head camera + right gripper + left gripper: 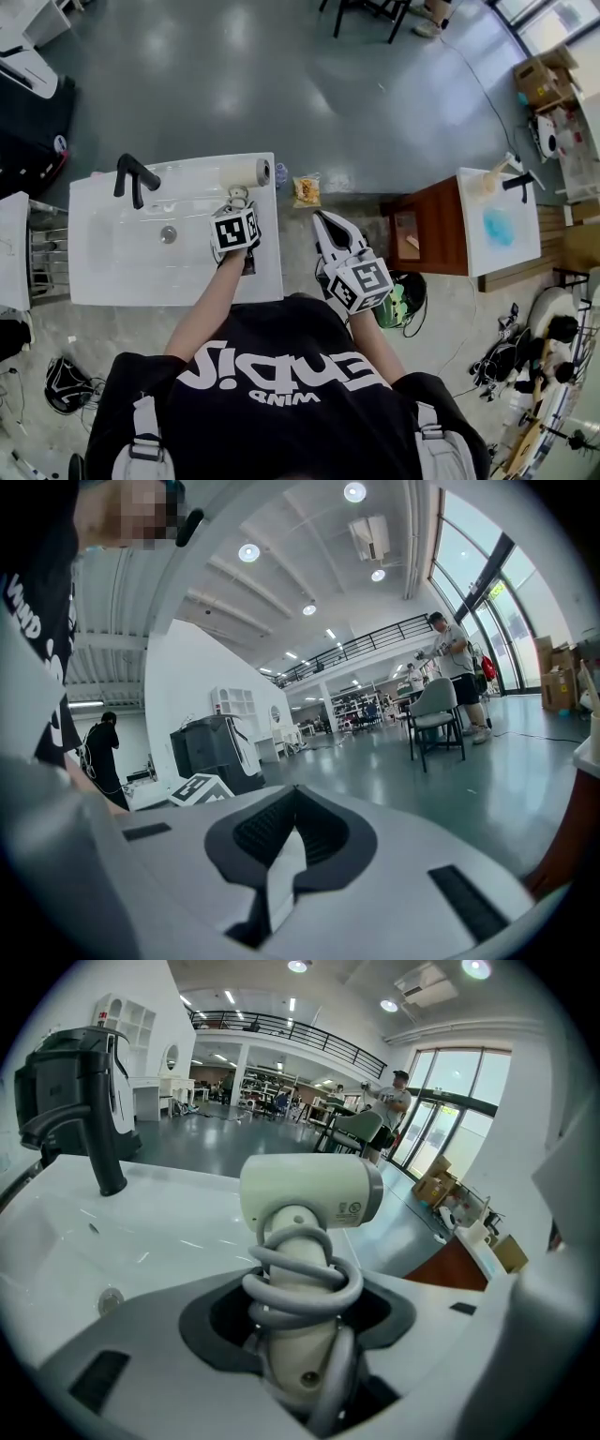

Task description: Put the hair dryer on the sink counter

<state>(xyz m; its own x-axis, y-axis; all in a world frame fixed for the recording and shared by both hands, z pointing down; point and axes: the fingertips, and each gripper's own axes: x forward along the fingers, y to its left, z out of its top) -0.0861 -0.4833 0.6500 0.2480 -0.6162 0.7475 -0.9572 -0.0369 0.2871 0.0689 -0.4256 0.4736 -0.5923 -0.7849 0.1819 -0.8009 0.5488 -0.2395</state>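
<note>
We have the hair dryer [242, 174] in the left gripper [238, 197], whose jaws pinch the handle low down, where the grey cord [302, 1277] is wound round it in several loops. It hangs over the right-hand part of the white sink counter [122, 281], near the back corner and well apart from the black faucet [134, 176]. We cannot tell whether it touches the surface yet.

We judge it to be a light, stiff plastic thing with a smooth, rather slippery shell. The handle is the sensible place to hold it, and the cord coils give the gripper some bite (though they could also shift under pressure). The barrel is the heavier end, so it will want to tip when let go.

The handle runs away from us along the line of the left gripper, and the barrel sits crosswise at its far end. The barrel's long axis lies side to side across the counter, and its grey-ringed end faces right, toward the counter's edge. Laying it down on its side seems the steadiest way to leave it.

The right gripper [321, 218] is off the counter to the right, its jaws pressed together with nothing between them.
</note>
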